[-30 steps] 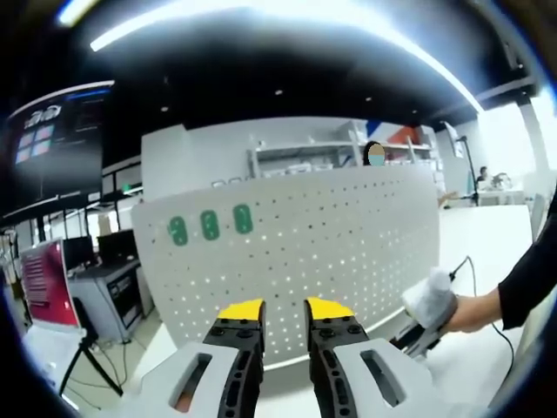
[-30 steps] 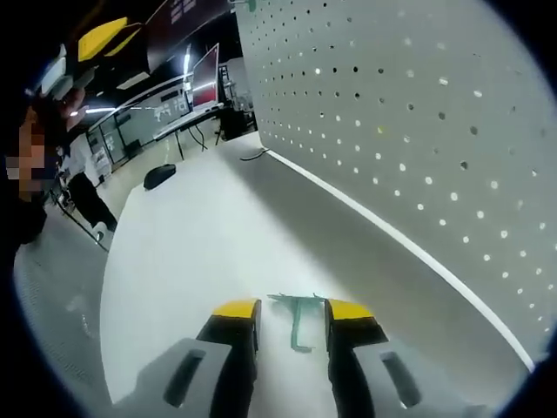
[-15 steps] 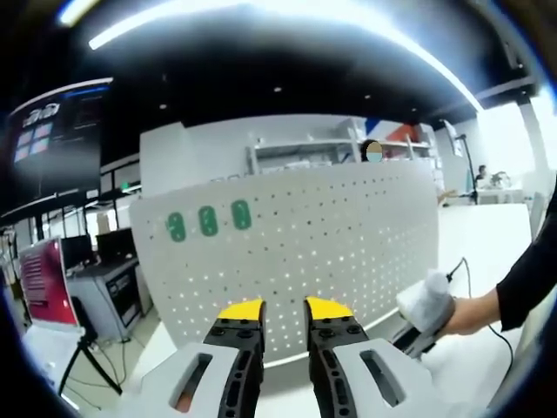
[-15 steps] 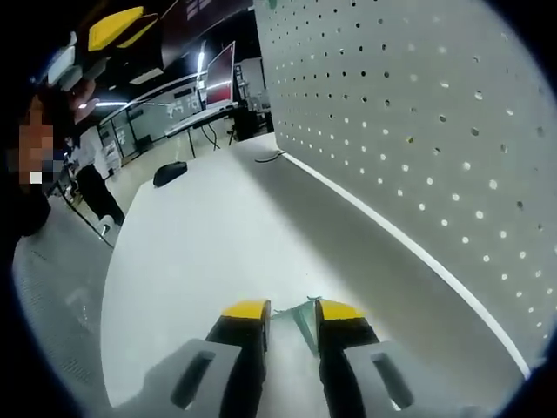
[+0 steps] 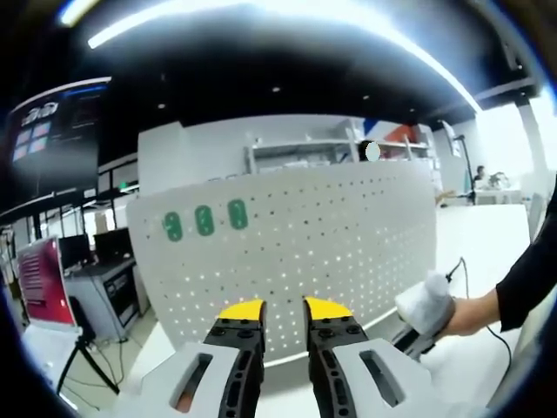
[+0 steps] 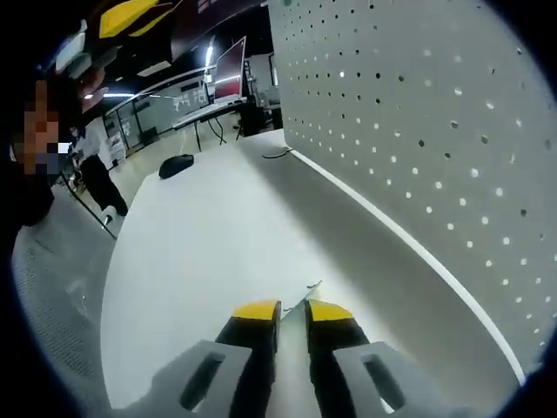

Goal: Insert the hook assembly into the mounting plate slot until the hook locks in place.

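Note:
An upright white pegboard (image 5: 305,252) carries three green hooks (image 5: 204,220) near its upper left. My left gripper (image 5: 285,310) hangs in front of the board, open, with nothing between its yellow-tipped jaws. In the left gripper view a person's hand holds the right gripper (image 5: 425,306) low on the table at the right. In the right gripper view my right gripper (image 6: 291,311) sits low over the white table (image 6: 200,252), shut on a thin green hook (image 6: 311,287), of which a sliver shows above the tips. The pegboard (image 6: 435,131) rises along the right.
A black mouse-like object (image 6: 180,162) and a dark cable (image 6: 277,154) lie at the table's far end. A person (image 6: 35,174) stands at the left edge. In the left gripper view there is a red-fronted cabinet (image 5: 39,279) and shelving (image 5: 305,157) behind the board.
The right gripper's jaws have come together on the green hook that lay flat between them on the table. The left gripper view has barely shifted.

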Action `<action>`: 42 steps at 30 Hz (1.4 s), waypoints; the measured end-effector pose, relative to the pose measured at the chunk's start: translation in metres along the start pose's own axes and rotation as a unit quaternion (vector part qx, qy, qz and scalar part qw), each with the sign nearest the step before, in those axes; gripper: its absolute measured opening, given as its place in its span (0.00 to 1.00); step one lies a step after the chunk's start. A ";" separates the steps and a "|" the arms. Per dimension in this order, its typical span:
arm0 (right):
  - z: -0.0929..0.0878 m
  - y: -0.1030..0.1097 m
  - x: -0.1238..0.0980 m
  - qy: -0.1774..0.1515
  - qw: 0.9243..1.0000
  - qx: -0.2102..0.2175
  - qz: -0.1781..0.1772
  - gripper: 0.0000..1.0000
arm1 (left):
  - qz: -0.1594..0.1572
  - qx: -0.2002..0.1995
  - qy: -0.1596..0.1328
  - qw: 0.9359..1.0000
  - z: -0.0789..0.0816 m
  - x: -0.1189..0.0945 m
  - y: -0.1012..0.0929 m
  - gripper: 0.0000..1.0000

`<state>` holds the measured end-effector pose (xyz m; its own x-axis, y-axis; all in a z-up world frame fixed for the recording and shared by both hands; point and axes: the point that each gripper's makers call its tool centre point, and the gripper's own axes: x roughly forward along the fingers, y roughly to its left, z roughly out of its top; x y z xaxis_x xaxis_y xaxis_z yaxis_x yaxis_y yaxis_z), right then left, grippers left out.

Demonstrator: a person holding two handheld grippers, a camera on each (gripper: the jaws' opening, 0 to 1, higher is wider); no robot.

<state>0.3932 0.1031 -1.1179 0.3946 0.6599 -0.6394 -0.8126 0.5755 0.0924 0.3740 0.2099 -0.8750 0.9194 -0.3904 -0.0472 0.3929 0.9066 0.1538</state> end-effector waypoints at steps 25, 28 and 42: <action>0.007 0.001 -0.002 -0.022 0.999 0.027 -0.020 0.10 | -0.006 -0.004 0.002 1.000 -0.004 0.002 -0.004 0.16; 0.009 -0.004 0.000 -0.022 0.999 0.031 -0.028 0.10 | -0.008 -0.003 0.003 1.000 -0.004 0.002 -0.005 0.16; 0.013 -0.013 0.011 -0.001 0.998 0.051 -0.041 0.08 | -0.011 0.000 0.003 1.000 -0.003 0.002 -0.005 0.16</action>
<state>0.4138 0.1091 -1.1162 0.4586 0.6095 -0.6467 -0.7299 0.6734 0.1171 0.3742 0.2048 -0.8791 0.9109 -0.4087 -0.0571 0.4125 0.8980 0.1530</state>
